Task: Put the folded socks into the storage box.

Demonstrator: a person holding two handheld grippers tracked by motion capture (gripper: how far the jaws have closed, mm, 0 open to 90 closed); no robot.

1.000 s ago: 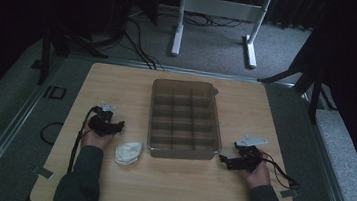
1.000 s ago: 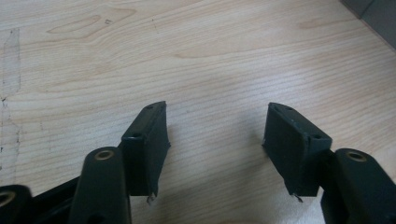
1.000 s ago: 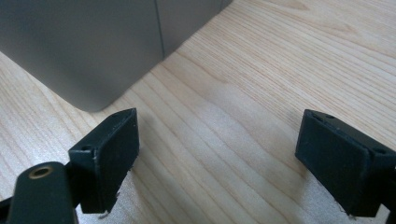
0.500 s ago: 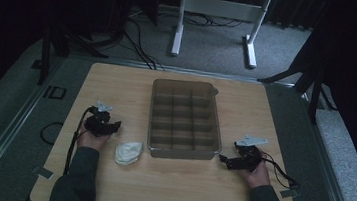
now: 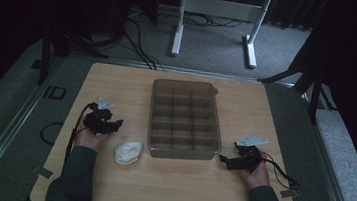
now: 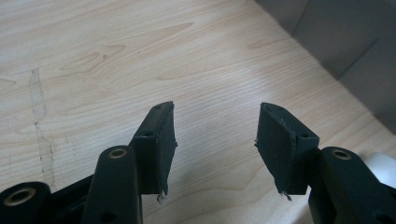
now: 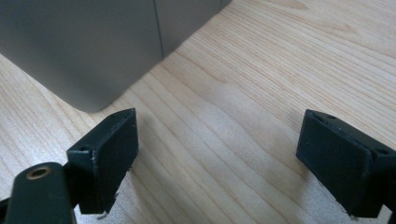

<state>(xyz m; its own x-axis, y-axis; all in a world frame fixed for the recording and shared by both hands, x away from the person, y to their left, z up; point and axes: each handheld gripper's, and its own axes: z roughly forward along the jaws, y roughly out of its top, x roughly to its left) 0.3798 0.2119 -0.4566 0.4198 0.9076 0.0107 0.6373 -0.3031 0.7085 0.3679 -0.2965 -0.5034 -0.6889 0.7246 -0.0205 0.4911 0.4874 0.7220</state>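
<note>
1. White crumpled cloth-like wad (image 5: 128,152) sits on the light wooden table (image 5: 172,190), just beside the near-left corner of the grey plastic divided tray (image 5: 184,119).
2. Left gripper (image 5: 118,123) hovers near it; its jaws have just been closing a bit but stand wide w/ nothing between.
3. Right gripper (image 5: 221,158): wide, empty, by the tray's corner.
4. Looks like the approach step. Next imo: lower left gripper over the wad, pinch.
</note>
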